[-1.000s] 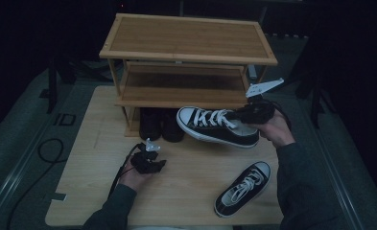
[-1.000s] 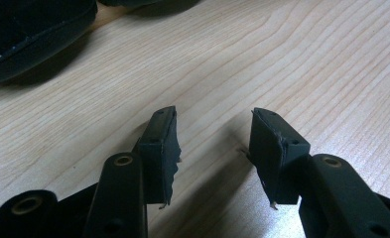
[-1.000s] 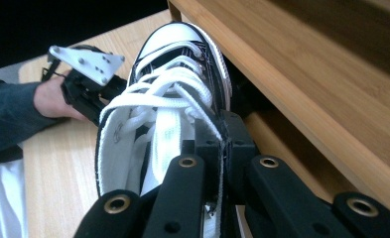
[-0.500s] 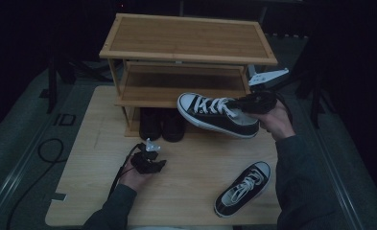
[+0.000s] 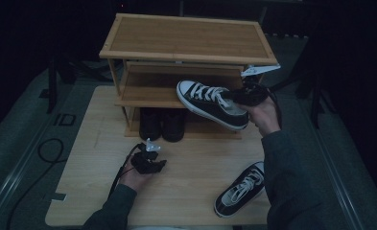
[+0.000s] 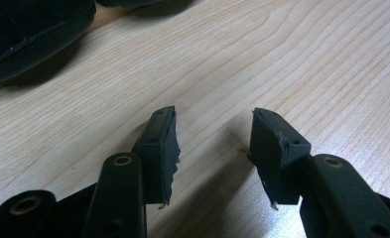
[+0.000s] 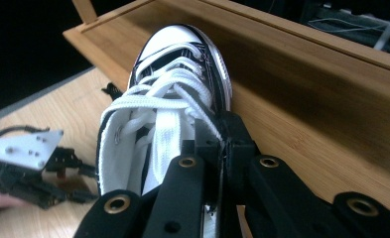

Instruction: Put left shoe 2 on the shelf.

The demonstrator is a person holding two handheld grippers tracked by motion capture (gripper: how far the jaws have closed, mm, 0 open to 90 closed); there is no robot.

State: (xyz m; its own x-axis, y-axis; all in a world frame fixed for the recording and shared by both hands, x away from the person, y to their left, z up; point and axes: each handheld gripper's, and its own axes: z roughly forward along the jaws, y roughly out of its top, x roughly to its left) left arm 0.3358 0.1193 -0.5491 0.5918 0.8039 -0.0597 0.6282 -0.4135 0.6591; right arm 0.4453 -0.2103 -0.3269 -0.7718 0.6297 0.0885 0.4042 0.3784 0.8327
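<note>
Our right gripper (image 5: 243, 96) — clamped on the black sneaker (image 5: 210, 103) — has lifted it to the wooden shoe rack's (image 5: 186, 43) middle shelf; left gripper (image 5: 150, 160) rests open below.

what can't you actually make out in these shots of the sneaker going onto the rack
- Dark shoes under the rack, high view: shadow hides their type and details.
- Held sneaker, right gripper view: the right gripper covers its heel and the exact spot pinched.
- Sneaker on the table, high view: the sleeve cuts off its right side.
- Dark thing, left gripper view: cut off by the edge.
</note>
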